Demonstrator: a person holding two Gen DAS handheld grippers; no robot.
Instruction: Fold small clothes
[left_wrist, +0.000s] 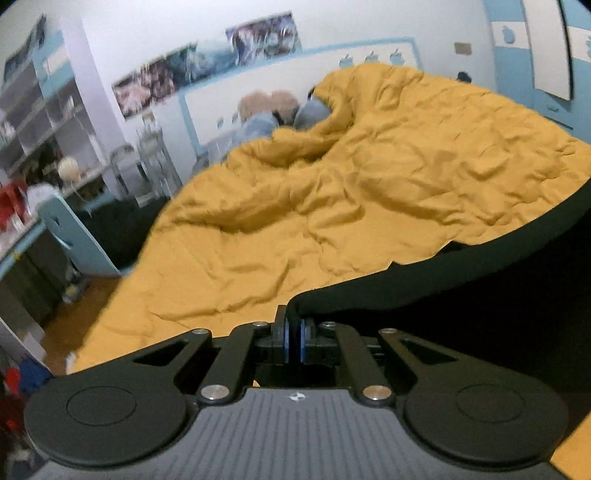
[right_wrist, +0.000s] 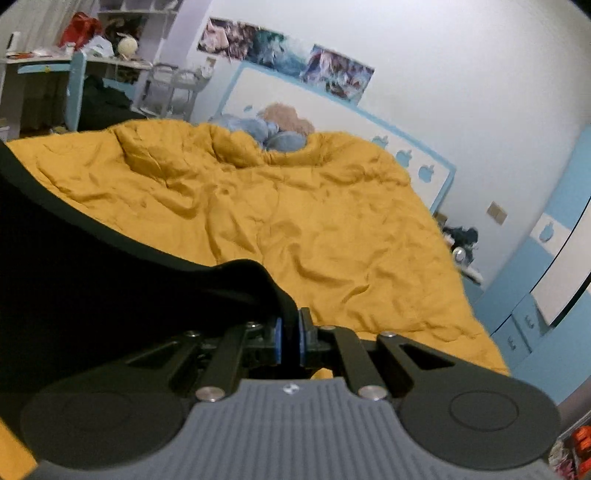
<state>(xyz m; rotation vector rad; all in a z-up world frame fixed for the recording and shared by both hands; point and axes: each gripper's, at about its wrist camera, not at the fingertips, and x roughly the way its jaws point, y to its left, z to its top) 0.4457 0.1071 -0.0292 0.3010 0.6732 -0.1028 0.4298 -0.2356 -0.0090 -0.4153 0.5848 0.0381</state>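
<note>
- Bedroom scene: a wide bed covered by a rumpled mustard-yellow quilt (left_wrist: 332, 192), seen from two wrist cameras.
- Left gripper (left_wrist: 293, 341), black with blue pads, is closed on the edge of a black fabric garment (left_wrist: 480, 295); the cloth stretches away to the right of that view, lifted above the quilt near the foot edge of the bed.
- Right gripper (right_wrist: 290, 341), same build, is clamped on another edge of the same black garment (right_wrist: 92, 277), which fills the left of its view.
- The garment hangs between the two grippers; its shape cannot be told.
- At the head of the bed, blue pillows (right_wrist: 258, 131) and a tan plush toy (right_wrist: 284, 114) lie against a white headboard with a blue frame (right_wrist: 332, 107).
- Colourful posters (right_wrist: 288, 62) hang on the white wall above the headboard.
- Cluttered shelves (left_wrist: 40, 122) stand beside the bed.
</note>
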